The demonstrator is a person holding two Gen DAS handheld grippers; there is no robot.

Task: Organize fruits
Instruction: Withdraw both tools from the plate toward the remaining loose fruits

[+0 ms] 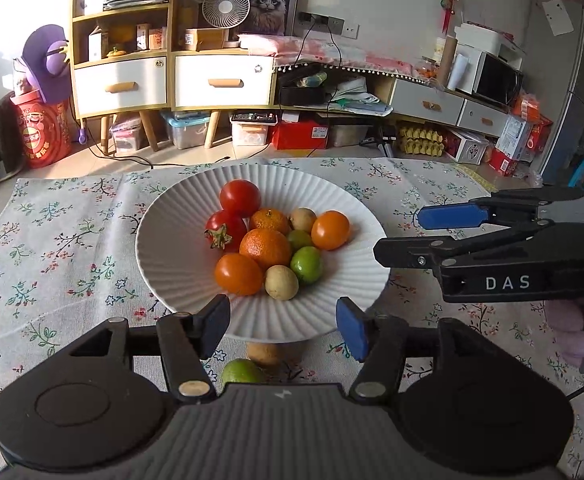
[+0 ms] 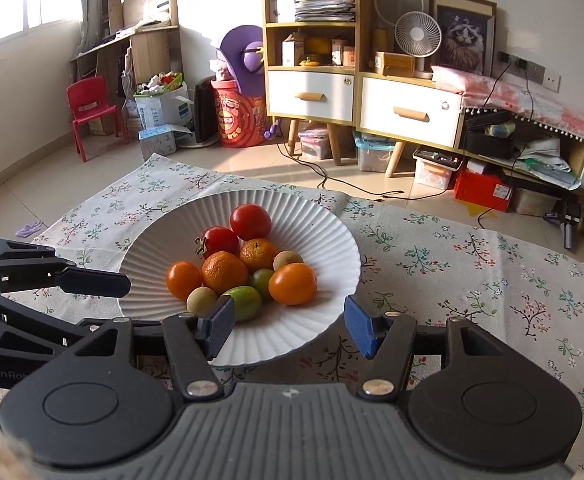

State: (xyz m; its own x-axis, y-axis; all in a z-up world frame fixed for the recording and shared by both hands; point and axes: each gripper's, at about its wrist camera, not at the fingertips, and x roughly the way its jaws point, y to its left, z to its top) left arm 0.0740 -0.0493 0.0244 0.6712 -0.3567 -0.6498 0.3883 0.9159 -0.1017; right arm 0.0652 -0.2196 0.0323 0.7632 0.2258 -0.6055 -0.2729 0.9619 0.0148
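Observation:
A white ribbed plate (image 1: 171, 248) (image 2: 324, 232) on the floral cloth holds several fruits: red tomatoes (image 1: 239, 197), oranges (image 1: 265, 248), green limes (image 1: 307, 264) and tan round fruits (image 1: 281, 282). On the cloth below the plate's near rim lie a green lime (image 1: 242, 372) and a tan fruit (image 1: 263, 353). My left gripper (image 1: 283, 328) is open and empty above these two. My right gripper (image 2: 289, 328) is open and empty at the plate's near rim; it also shows in the left wrist view (image 1: 402, 236), right of the plate.
The floral tablecloth (image 1: 51, 264) covers the table. Beyond the far edge is the floor with cables, storage boxes (image 1: 187, 130) and a wooden cabinet (image 1: 123, 40). A red child's chair (image 2: 91, 112) stands at far left.

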